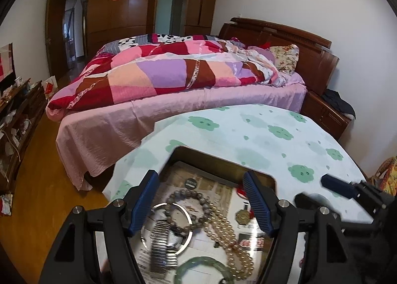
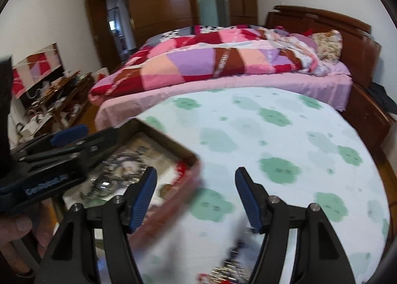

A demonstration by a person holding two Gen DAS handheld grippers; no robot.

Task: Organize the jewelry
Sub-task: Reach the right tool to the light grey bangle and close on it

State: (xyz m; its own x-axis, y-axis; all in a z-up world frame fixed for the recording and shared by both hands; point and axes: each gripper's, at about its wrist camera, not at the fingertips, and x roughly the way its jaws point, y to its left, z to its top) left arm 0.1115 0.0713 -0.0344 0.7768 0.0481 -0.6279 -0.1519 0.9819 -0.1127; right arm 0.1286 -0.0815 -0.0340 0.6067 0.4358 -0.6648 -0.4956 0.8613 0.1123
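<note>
Gripper [image 1: 201, 199] ribbed blue pads wide above beaded bracelet [image 1: 188, 209].

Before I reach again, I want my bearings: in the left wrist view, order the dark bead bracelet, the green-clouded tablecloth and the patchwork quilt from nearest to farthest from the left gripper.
1. Dark bead bracelet, in the tray between the open left gripper fingers.
2. Green-clouded tablecloth, beyond the tray.
3. Patchwork quilt, on the bed behind.
</note>
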